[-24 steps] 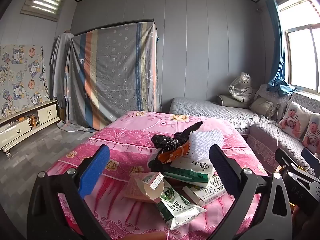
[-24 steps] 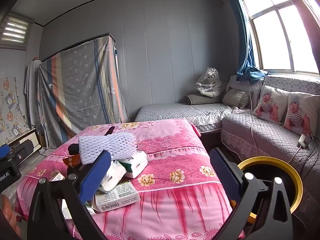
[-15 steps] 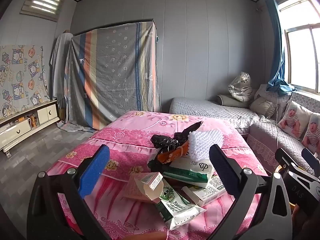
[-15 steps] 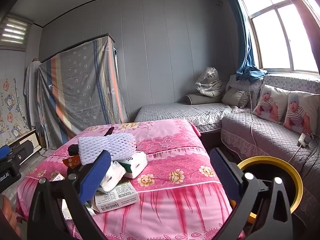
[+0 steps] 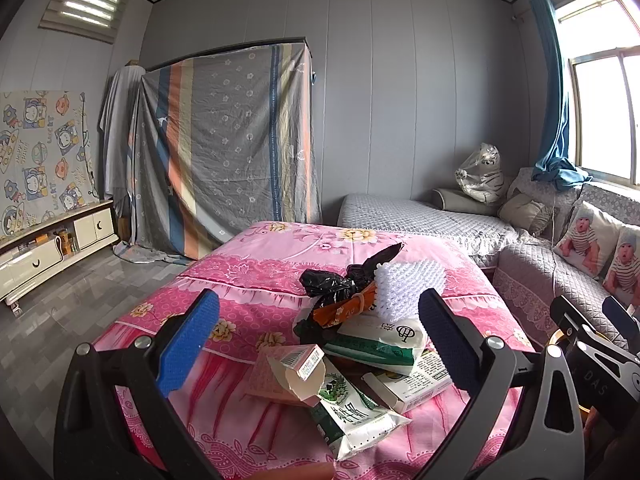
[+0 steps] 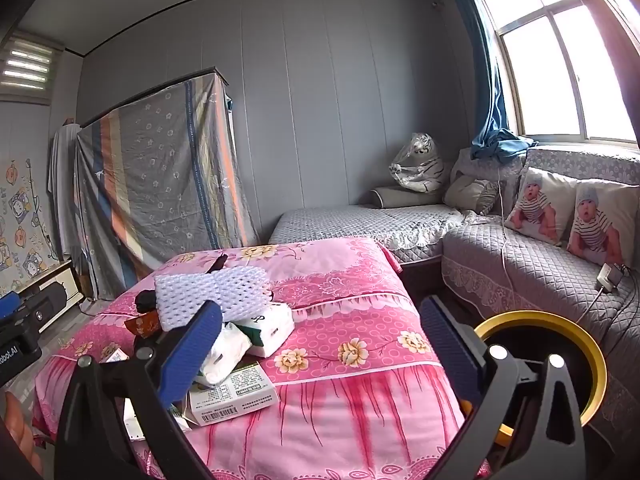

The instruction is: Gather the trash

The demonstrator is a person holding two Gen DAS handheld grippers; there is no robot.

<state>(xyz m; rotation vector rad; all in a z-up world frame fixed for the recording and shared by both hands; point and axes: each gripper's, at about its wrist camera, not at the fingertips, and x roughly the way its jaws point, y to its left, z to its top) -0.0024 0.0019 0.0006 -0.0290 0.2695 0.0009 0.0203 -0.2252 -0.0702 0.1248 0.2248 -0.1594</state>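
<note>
A heap of trash lies on the pink flowered table (image 5: 256, 280): a black plastic bag (image 5: 340, 284), an orange wrapper (image 5: 344, 310), white foam netting (image 5: 408, 288), a tissue pack (image 5: 380, 340), a torn pink carton (image 5: 292, 372), a green-white packet (image 5: 352, 412) and a white box (image 5: 412, 384). My left gripper (image 5: 316, 340) is open and empty, just short of the heap. My right gripper (image 6: 320, 348) is open and empty, with the netting (image 6: 212, 292), tissue pack (image 6: 268, 328) and box (image 6: 232, 396) by its left finger. A yellow-rimmed black bin (image 6: 560, 360) stands right of the table.
A grey quilted sofa (image 6: 540, 264) with baby-print cushions runs along the right under the window. A daybed (image 6: 360, 224) sits behind the table. A cloth-covered wardrobe (image 5: 224, 148) and a low white cabinet (image 5: 48, 248) stand on the left.
</note>
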